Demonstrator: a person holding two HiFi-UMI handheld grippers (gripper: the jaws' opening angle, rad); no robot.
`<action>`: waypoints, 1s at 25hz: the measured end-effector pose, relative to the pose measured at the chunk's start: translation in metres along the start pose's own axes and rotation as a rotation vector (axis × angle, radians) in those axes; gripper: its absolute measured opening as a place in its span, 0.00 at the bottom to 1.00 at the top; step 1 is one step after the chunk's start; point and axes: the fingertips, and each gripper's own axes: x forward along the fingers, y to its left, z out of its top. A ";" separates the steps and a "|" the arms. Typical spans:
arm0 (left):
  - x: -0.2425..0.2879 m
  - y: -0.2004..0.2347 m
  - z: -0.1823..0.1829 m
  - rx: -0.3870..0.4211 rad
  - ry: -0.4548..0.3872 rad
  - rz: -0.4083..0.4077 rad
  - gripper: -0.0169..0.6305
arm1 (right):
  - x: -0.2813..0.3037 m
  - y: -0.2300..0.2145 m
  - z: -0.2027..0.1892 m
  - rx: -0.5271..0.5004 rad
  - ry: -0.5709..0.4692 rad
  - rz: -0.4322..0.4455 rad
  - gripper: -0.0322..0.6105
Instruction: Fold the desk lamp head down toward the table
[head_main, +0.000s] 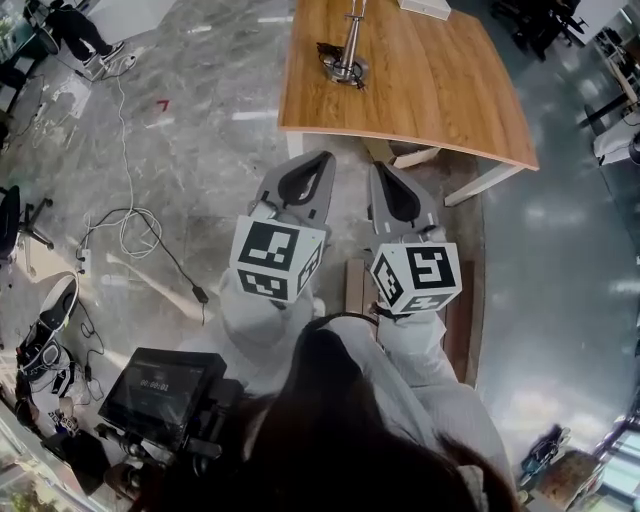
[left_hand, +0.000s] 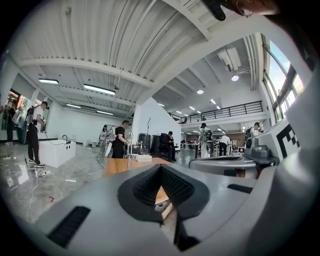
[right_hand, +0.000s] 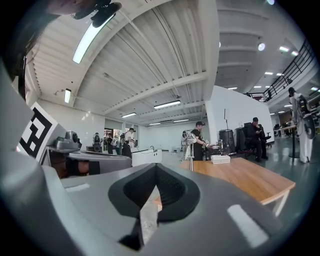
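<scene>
Two tools sit side by side short of the desk (head_main: 440, 90): the left tool (head_main: 322, 160) and the right tool (head_main: 383, 172). Both point toward the desk's near edge. Each has its jaws pressed fully together, and each tool's own view shows nothing held between them.

The desk lamp (head_main: 350, 45) stands on the wooden desk, toward its far left part and well apart from both tools. A strip of grey marble floor (head_main: 200, 150) and the bare near half of the desk top lie between the tools and the lamp. A small dark thing (head_main: 328, 50) lies just beside the lamp's round base on the left (too blurred to name). A white box (head_main: 425, 5) rests at the desk's far edge, to the right of the lamp.

White and black cables (head_main: 130, 225) loop across the floor on the left. A person (head_main: 80, 35) is at the far left corner, and a dark screen (head_main: 160, 385) sits low on the left near the wearer. Both tool views show several people (left_hand: 120, 140) standing in the hall beyond the desk.

The lamp's long axis is its metal stem, which stands upright from the base. In the right gripper view the head sits at the top of the stem, not folded down, and which way it faces cannot be made out.
</scene>
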 end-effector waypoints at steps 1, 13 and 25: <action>0.006 0.003 -0.001 -0.005 0.005 0.003 0.03 | 0.005 -0.004 -0.002 0.004 0.007 0.004 0.05; 0.175 0.117 0.018 -0.002 0.026 -0.054 0.03 | 0.182 -0.100 0.006 0.034 0.017 -0.028 0.05; 0.356 0.210 0.029 -0.020 0.138 -0.219 0.03 | 0.347 -0.210 -0.011 0.078 0.107 -0.088 0.05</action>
